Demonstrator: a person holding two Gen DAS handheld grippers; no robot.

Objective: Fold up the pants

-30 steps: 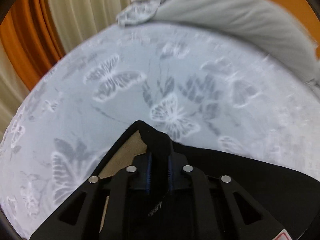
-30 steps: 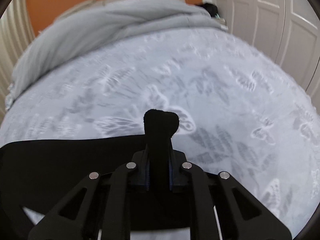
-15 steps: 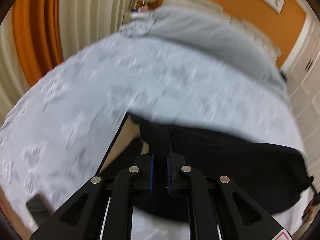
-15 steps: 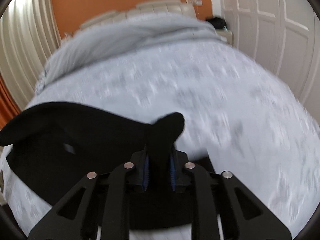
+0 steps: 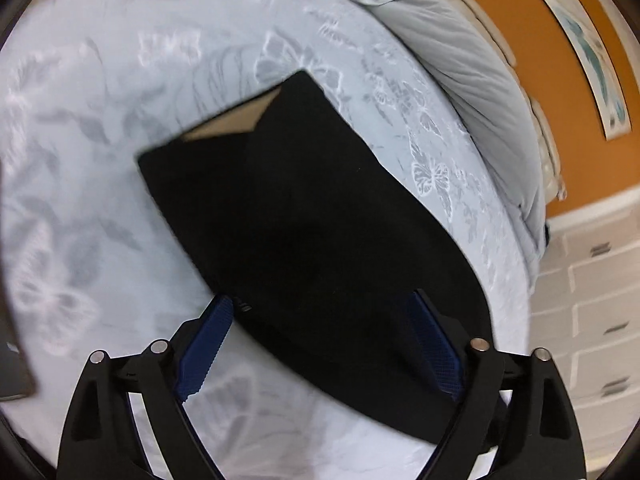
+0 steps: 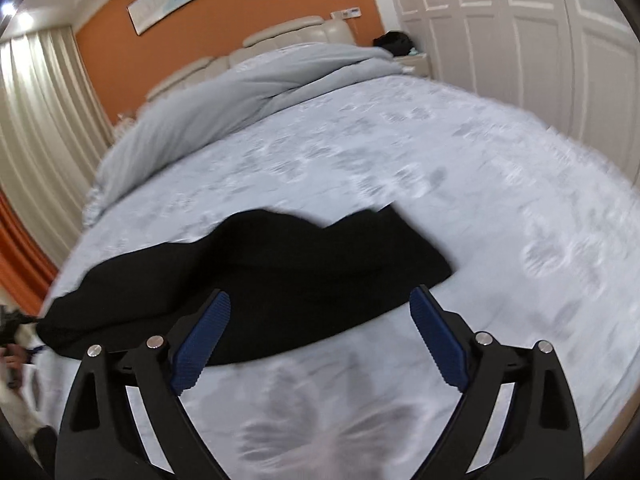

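The black pants (image 5: pixel 320 216) lie folded in a broad slab on the butterfly-print bed sheet (image 5: pixel 80 200). A tan lining patch shows at their far corner. My left gripper (image 5: pixel 320 344) hovers over their near edge with its jaws opening. Its blue pads (image 5: pixel 204 344) stand wide apart and press on nothing. In the right wrist view the pants (image 6: pixel 260 276) lie rumpled, with one corner pointing right. My right gripper (image 6: pixel 320 340) is just short of their near edge, its jaws also opening. The right gripper's pads (image 6: pixel 438 340) are clear of the cloth.
A grey duvet (image 6: pixel 248 96) is bunched at the head of the bed against a cream headboard (image 6: pixel 288 32) and an orange wall. White wardrobe doors (image 6: pixel 520 28) line the right side and curtains (image 6: pixel 36 112) the left. A dark flat object (image 5: pixel 12 360) sits at the left edge.
Both grippers were shut on pinches of the black cloth; both have now spread wide and let go. The pants have dropped flat on the bed, and both views have swung sideways.
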